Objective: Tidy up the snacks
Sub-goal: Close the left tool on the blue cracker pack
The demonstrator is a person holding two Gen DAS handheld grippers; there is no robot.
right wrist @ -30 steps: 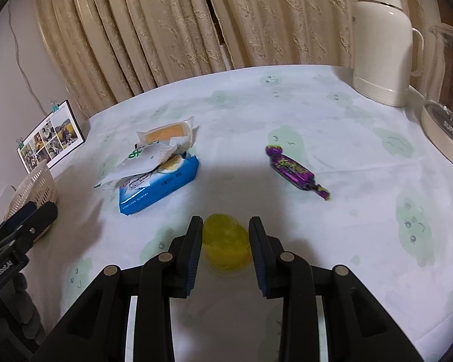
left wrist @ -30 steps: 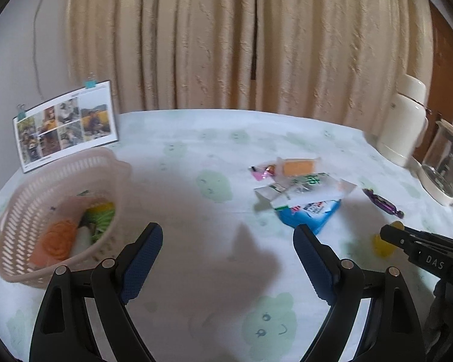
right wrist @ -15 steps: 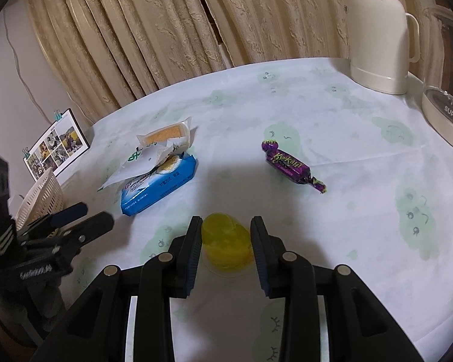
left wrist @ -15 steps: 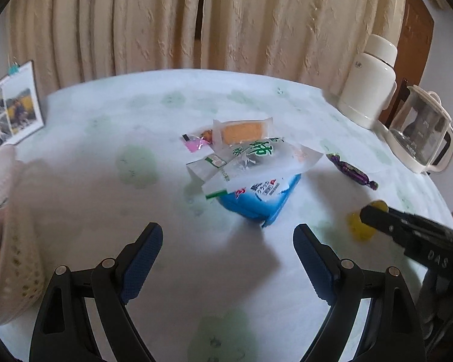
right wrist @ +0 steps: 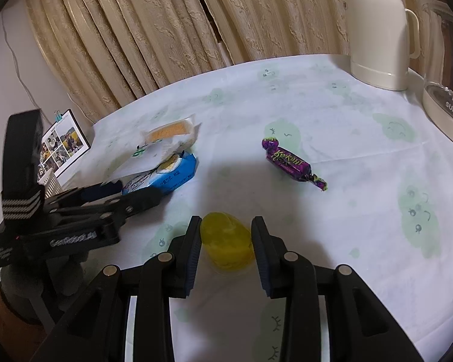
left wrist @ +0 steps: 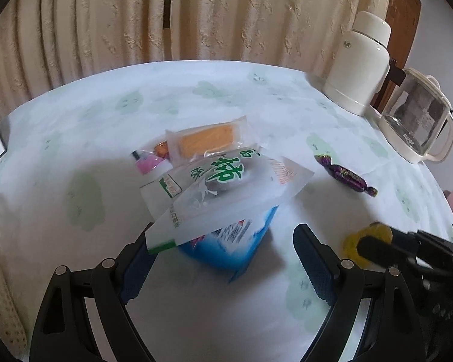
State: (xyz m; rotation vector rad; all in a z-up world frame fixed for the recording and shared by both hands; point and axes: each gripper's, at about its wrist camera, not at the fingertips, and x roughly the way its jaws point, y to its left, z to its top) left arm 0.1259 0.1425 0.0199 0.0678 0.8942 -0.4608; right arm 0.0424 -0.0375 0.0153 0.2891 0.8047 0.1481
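Basket (right wrist: 49,182) shows only beside left claw (right wrist: 130,193) in right view.

Home dining spot: curtains (left wrist: 226,15), kettle (left wrist: 419,126), photos (right wrist: 65,141) on clothed table (left wrist: 256,96).

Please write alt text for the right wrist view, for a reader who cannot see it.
The right gripper brackets a yellow jelly cup on a pale tablecloth, fingers at its sides. The left gripper reaches from the left toward a blue packet under white wrappers; a purple candy lies beyond.
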